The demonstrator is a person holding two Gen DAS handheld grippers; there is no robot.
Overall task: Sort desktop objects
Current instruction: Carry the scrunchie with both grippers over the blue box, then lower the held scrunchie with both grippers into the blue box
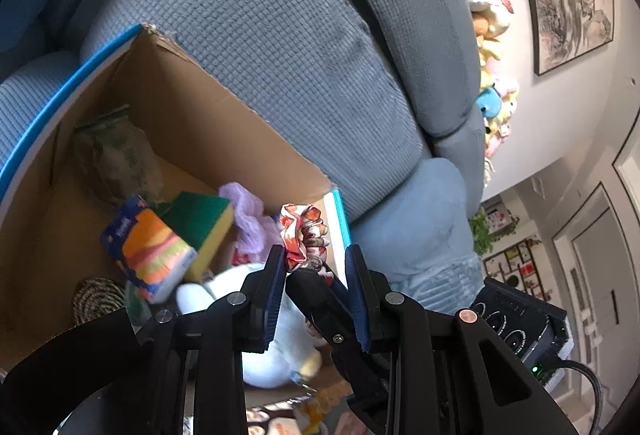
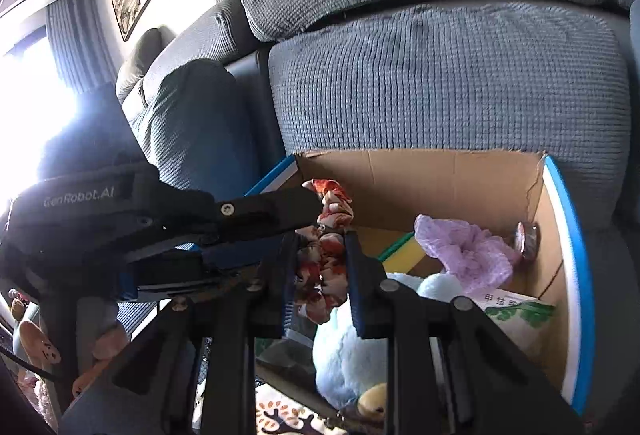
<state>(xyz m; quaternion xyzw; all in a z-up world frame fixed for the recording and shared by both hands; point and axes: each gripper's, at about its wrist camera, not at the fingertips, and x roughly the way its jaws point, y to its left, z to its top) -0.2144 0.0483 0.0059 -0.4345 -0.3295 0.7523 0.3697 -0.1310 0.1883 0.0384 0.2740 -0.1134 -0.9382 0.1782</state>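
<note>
Cardboard box (image 1: 224,115), blue-edged, in front of a grey sofa (image 1: 280,35).

1 red-and-white scrunchie (image 2: 324,259), above the box's near corner, pinched by both grippers: right gripper (image 2: 320,267) clamped on it; left gripper (image 1: 316,267) closed on it, with the right gripper's finger also between its pads.

Left view only, inside the box: sponge (image 1: 204,227), tissue pack (image 1: 152,255), woven coaster (image 1: 98,299).

Right view only, inside the box: green-printed packet (image 2: 516,309).

Both views, inside the box: lilac scrunchie (image 2: 464,251), pale blue plush toy (image 2: 348,351).

Soft printed red-and-white cloth scrunchie (image 2: 326,259) is crumpling near the matt brown corrugated cardboard box (image 2: 452,175); the grey waffle-textured fabric sofa (image 1: 280,35) is looking rough, the pale blue plush toy (image 2: 344,347) fuzzy.
</note>
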